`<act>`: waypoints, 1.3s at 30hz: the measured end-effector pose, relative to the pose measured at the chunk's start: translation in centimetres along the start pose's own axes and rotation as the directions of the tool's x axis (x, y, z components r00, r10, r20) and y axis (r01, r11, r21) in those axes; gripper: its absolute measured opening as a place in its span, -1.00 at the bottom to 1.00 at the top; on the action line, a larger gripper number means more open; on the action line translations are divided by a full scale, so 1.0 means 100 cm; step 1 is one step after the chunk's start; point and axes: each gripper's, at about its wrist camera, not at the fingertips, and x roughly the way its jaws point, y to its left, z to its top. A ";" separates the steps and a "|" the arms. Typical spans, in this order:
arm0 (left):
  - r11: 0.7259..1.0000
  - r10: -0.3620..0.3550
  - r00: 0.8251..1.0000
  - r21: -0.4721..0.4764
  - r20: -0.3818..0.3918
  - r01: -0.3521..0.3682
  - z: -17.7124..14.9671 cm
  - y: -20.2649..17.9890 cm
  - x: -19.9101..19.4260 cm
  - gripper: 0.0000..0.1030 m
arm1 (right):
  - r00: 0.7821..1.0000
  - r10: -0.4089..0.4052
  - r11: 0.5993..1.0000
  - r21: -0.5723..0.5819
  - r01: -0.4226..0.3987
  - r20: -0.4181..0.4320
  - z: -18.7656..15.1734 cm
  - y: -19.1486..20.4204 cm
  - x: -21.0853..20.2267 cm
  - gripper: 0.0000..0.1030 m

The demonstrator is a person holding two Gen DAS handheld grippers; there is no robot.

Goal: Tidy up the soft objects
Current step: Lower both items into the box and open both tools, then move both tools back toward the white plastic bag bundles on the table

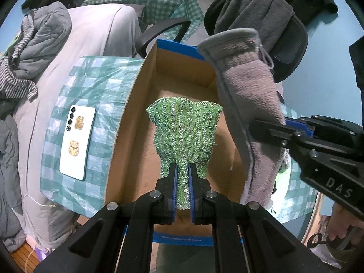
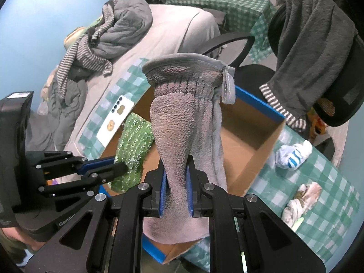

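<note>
The left gripper is clamped on one end of a green sparkly cloth, its blue-padded fingers pressing the fabric from both sides. The cloth hangs out ahead of the fingers over the inside of an open cardboard box with a blue rim — whether its far end touches the box floor cannot be told.

The right gripper is closed on a grey fleece mitt, pinched near its narrow end so the wider, hemmed cuff stands up ahead of the fingers, a small loop tab dangling at the cuff's right edge. In the left wrist view the mitt is held just right of the green cloth, above the box's right wall.

The box sits on a green-checked cloth. A white phone lies on it to the left of the box; to the right of the box, in the right wrist view, lie a white-and-blue bundle and a crumpled pale rag, well apart from each other. Beyond the box stands a black chair draped with a dark grey towel.
</note>
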 end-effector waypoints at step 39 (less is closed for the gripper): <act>0.997 0.031 0.999 0.065 -0.007 -0.031 -0.003 -0.030 -0.006 0.26 | 0.993 -0.113 0.986 0.125 0.109 0.031 -0.020 -0.030 -0.034 0.20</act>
